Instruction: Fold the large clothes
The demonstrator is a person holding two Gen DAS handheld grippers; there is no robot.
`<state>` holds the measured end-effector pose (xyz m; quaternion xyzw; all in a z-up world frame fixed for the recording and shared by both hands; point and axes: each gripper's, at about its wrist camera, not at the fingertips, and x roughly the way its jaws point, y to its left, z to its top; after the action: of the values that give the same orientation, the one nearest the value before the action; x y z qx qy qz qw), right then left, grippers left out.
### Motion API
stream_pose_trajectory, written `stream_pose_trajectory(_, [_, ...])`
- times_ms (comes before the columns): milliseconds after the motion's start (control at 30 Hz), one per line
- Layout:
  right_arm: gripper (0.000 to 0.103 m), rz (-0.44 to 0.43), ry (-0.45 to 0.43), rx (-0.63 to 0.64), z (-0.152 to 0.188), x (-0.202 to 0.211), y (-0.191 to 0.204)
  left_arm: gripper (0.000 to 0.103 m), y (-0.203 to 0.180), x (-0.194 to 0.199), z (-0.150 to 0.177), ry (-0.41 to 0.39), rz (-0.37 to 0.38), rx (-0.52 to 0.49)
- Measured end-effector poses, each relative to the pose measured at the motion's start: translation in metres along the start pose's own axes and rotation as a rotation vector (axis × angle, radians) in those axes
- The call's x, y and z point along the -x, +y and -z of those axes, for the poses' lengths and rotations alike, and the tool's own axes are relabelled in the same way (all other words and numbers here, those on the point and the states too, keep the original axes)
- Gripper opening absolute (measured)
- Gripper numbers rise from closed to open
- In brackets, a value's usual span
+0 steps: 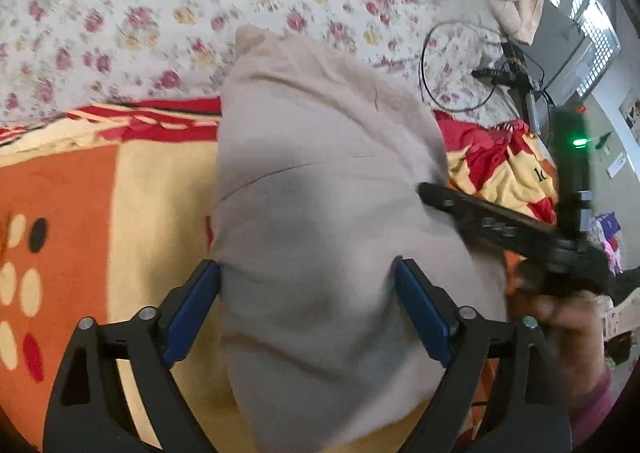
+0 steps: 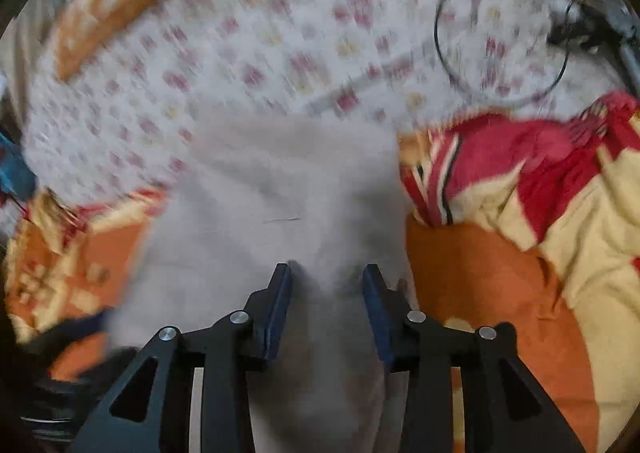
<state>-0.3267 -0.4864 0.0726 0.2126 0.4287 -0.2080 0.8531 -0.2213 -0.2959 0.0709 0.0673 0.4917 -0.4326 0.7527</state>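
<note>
Motion blur smears right view; garment [image 2: 280, 193] edges indistinct, near end cropped.

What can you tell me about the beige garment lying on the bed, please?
The beige garment is plain, soft-looking cloth, pale grey-beige, with a thin curved seam across it and one corner poking up at its far end. It lies as a long, already folded bundle, mostly on the orange, red and cream blanket, its far end reaching the floral sheet. The left claw is open, one finger at each side edge. The right claw is open above its near end; contact cannot be judged through the blur.
</note>
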Motion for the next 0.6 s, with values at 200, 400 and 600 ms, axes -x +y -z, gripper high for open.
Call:
stream_pose_trajectory(200, [0.072,-0.085,-0.009,-0.045,-0.004,0.005,-0.024,0.094,0.021,-0.006,-0.009,0.076,0.125,0.082])
stream_pose_trajectory(400, [0.088,-0.149,0.021,-0.019,-0.012,0.000,-0.049,0.095,0.058,-0.008,-0.025,0.083,0.202,0.140])
stream_pose_trajectory(600, [0.090,-0.405,0.109,-0.156,-0.009,-0.046,-0.060,0.103,0.064,-0.048,-0.028,0.176,0.313,0.203])
